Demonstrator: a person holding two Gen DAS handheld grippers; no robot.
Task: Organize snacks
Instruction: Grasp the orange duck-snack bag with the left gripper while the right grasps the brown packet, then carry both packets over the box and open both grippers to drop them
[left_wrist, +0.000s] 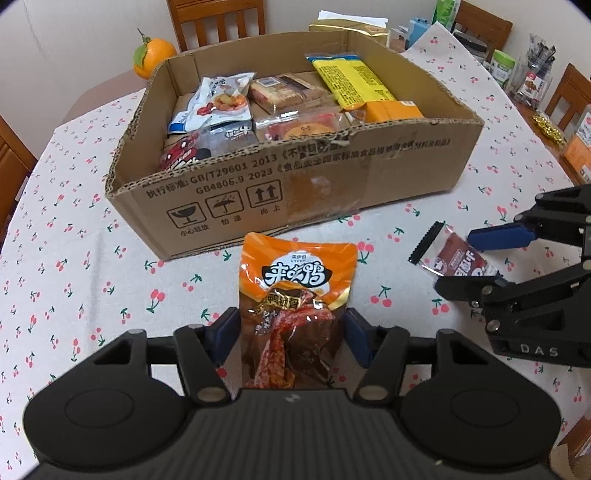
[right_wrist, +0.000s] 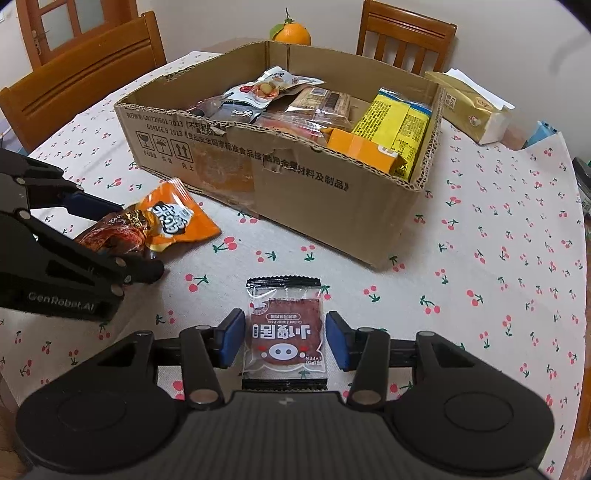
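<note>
An orange duck-snack pouch (left_wrist: 295, 306) lies on the cherry-print tablecloth between the blue pads of my left gripper (left_wrist: 291, 334); the jaws stand around it, apart from its sides. It also shows in the right wrist view (right_wrist: 162, 221). A small clear packet with a red pork slice (right_wrist: 283, 336) lies between the pads of my right gripper (right_wrist: 284, 339), jaws open around it. The packet (left_wrist: 454, 258) and right gripper (left_wrist: 476, 258) show in the left wrist view. The cardboard box (left_wrist: 332, 177) holds several snacks.
The box (right_wrist: 332, 192) sits mid-table beyond both grippers. An orange (left_wrist: 153, 55) stands behind it, a tissue pack (right_wrist: 469, 107) to its right. Wooden chairs (right_wrist: 74, 81) ring the table. Jars and packets (left_wrist: 532, 77) crowd the far right edge.
</note>
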